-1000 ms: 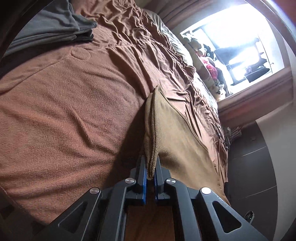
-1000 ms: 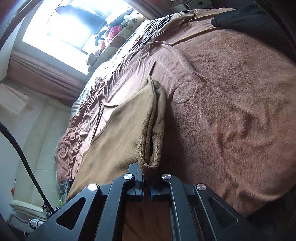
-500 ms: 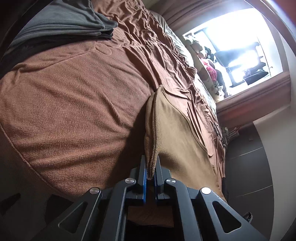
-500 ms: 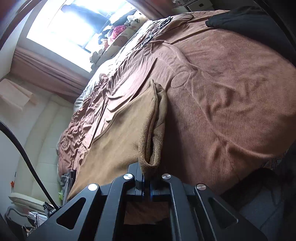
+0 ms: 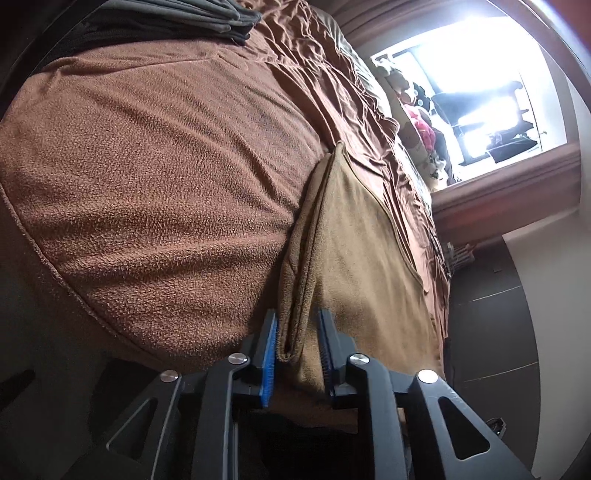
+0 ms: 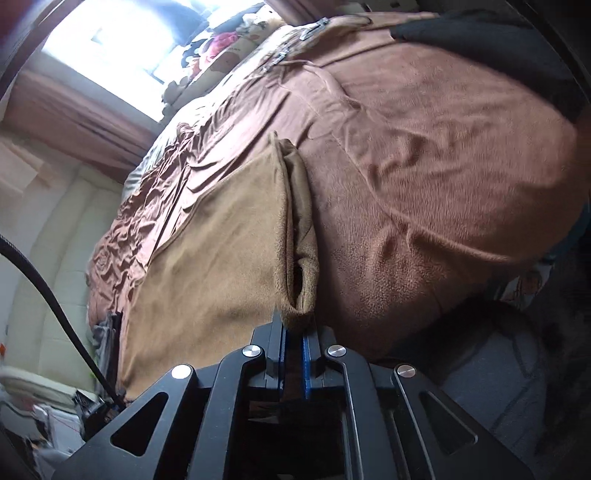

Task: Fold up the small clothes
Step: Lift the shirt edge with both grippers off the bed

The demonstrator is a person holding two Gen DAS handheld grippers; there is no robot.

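Note:
A tan fleece cloth [image 5: 351, 240] lies folded on the brown blanket [image 5: 166, 166], its doubled edge running toward me. The left gripper [image 5: 297, 317] has its jaws opening. That folded edge stands loose between the blue pads [image 5: 271, 350], with a gap on the right side. In the right wrist view the same tan cloth [image 6: 221, 240] ends in a rolled corner. The right gripper [image 6: 295, 326] still pinches that corner at its tips, and its jaws are just starting to part. Both grippers sit at the bed's near edge.
A stack of folded grey clothes [image 5: 166, 14] lies at the far left of the bed, and a black garment [image 6: 461, 29] at the far right. Stuffed toys [image 5: 417, 122] line the bright window [image 5: 480, 74]. A black cable [image 6: 48, 280] hangs at the left.
Both grippers have drawn back to the bed's near edge, and the tan cloth has come along. The left jaws, shut on the fold before, now stand apart around it.

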